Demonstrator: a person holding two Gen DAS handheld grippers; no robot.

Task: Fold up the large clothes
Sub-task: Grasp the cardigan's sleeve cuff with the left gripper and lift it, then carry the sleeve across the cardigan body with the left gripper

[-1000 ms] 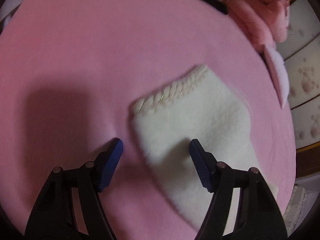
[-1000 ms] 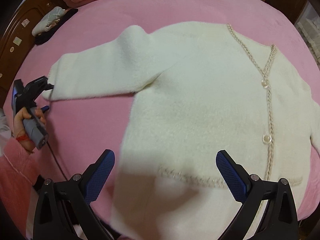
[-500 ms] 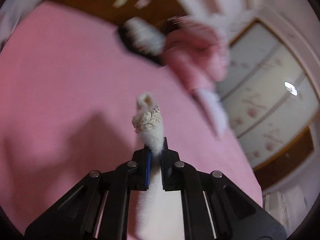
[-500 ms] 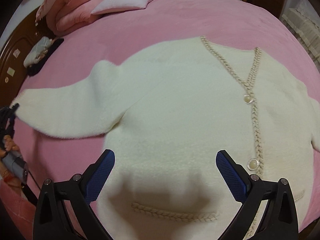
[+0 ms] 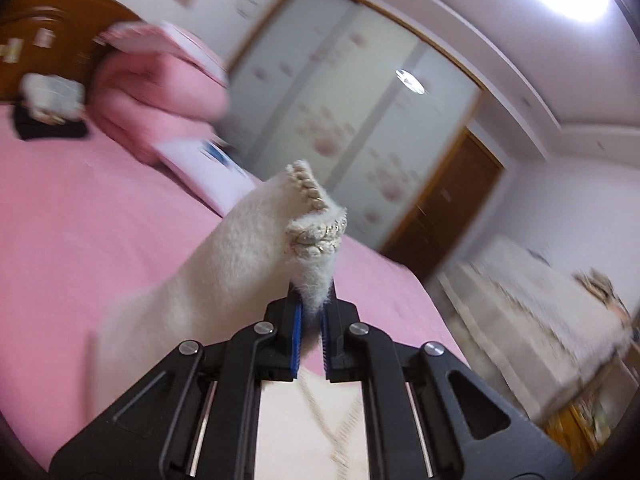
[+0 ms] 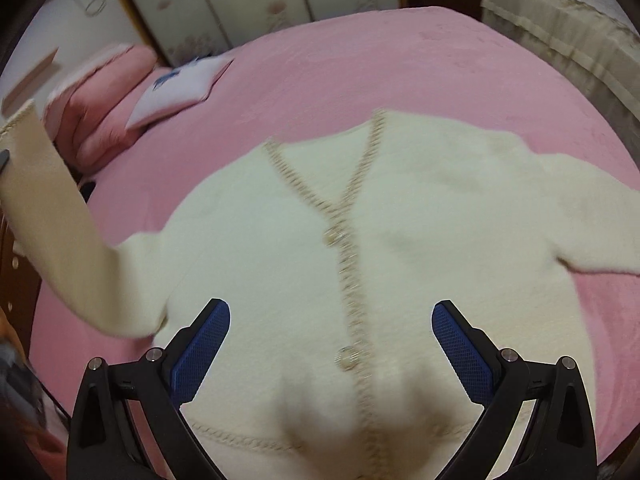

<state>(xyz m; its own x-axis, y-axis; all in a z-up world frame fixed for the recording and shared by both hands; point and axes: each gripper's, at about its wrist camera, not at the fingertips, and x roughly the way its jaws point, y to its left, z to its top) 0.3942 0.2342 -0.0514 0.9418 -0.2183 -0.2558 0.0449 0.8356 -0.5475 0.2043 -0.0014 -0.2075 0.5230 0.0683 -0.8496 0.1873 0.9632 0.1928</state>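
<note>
A cream fuzzy cardigan (image 6: 280, 264) with braided trim and buttons lies face up on the pink bed (image 6: 360, 60). My left gripper (image 5: 312, 316) is shut on the cuff of its sleeve (image 5: 308, 236) and holds it up in the air. In the right wrist view the lifted sleeve (image 6: 44, 216) rises at the far left. My right gripper (image 6: 330, 340) is open and empty, hovering above the cardigan's lower front near a button (image 6: 347, 356).
Folded pink bedding (image 6: 100, 112) and a white pillow (image 6: 176, 88) lie at the head of the bed. A wooden headboard (image 5: 52, 24), wardrobe doors (image 5: 352, 92) and a lace-covered unit (image 5: 540, 320) stand around the bed.
My left gripper closed on the sleeve cuff and lifted it off the bed, swinging up and toward the cardigan's body. My right gripper moved along the cardigan's front, still open.
</note>
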